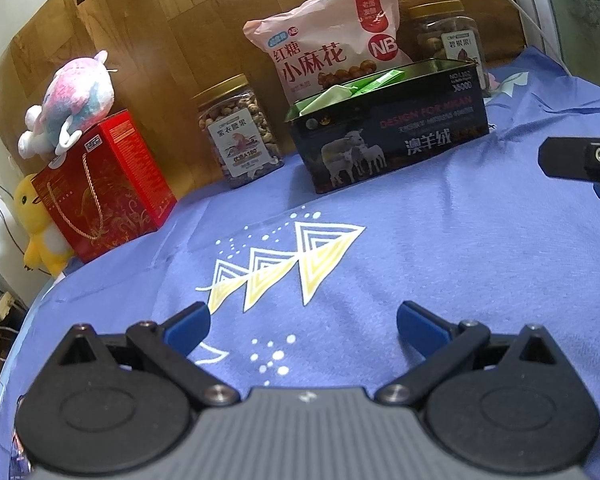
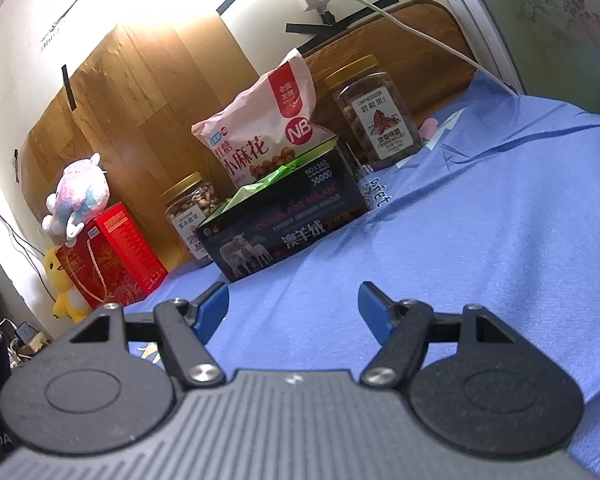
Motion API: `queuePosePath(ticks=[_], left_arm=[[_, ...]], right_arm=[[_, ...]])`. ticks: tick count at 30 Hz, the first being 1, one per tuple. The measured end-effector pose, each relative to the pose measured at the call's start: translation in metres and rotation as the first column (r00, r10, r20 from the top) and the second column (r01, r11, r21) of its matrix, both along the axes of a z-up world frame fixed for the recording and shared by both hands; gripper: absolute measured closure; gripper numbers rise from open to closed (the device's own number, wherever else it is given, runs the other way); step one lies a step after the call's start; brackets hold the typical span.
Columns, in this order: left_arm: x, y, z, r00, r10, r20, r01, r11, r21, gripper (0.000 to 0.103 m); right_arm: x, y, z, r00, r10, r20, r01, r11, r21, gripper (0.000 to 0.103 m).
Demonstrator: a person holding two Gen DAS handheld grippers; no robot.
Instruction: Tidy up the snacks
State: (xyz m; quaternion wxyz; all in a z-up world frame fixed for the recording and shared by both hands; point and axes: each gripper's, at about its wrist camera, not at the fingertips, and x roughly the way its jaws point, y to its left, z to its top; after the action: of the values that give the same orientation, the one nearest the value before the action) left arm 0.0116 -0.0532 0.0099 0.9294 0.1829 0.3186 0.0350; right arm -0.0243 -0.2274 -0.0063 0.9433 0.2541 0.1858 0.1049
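Observation:
A dark tin box (image 1: 396, 136) with sheep printed on it stands open at the back of the blue cloth; green snack packets (image 1: 352, 88) lie inside it. It also shows in the right wrist view (image 2: 284, 228). A pink snack bag (image 1: 332, 44) leans behind the tin. A nut jar (image 1: 240, 132) stands left of the tin and a second jar (image 1: 448, 36) behind its right end. My left gripper (image 1: 303, 324) is open and empty, well in front of the tin. My right gripper (image 2: 293, 308) is open and empty, also in front of the tin.
A red gift box (image 1: 104, 188) with a pastel plush toy (image 1: 72, 104) on top stands at the far left, beside a yellow plush duck (image 1: 36, 228). A wooden board (image 1: 172, 28) backs the row. The blue cloth (image 1: 440, 248) covers the table. Its left edge drops off near the duck.

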Motion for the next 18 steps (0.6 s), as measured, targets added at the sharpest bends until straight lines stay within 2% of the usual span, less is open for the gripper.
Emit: queuePosePath(ticks=[11, 18], left_arm=[[0.006, -0.013, 0.0, 0.999, -0.031, -0.018, 0.031, 0.999, 0.011, 0.0], [0.007, -0.02, 0.003, 0.997, -0.08, -0.022, 0.08, 0.997, -0.013, 0.0]], right_arm=[[0.002, -0.013, -0.002, 1.0, -0.004, 0.001, 0.004, 0.999, 0.033, 0.029], [0.004, -0.02, -0.002, 1.0, -0.014, 0.006, 0.014, 0.999, 0.045, 0.029]])
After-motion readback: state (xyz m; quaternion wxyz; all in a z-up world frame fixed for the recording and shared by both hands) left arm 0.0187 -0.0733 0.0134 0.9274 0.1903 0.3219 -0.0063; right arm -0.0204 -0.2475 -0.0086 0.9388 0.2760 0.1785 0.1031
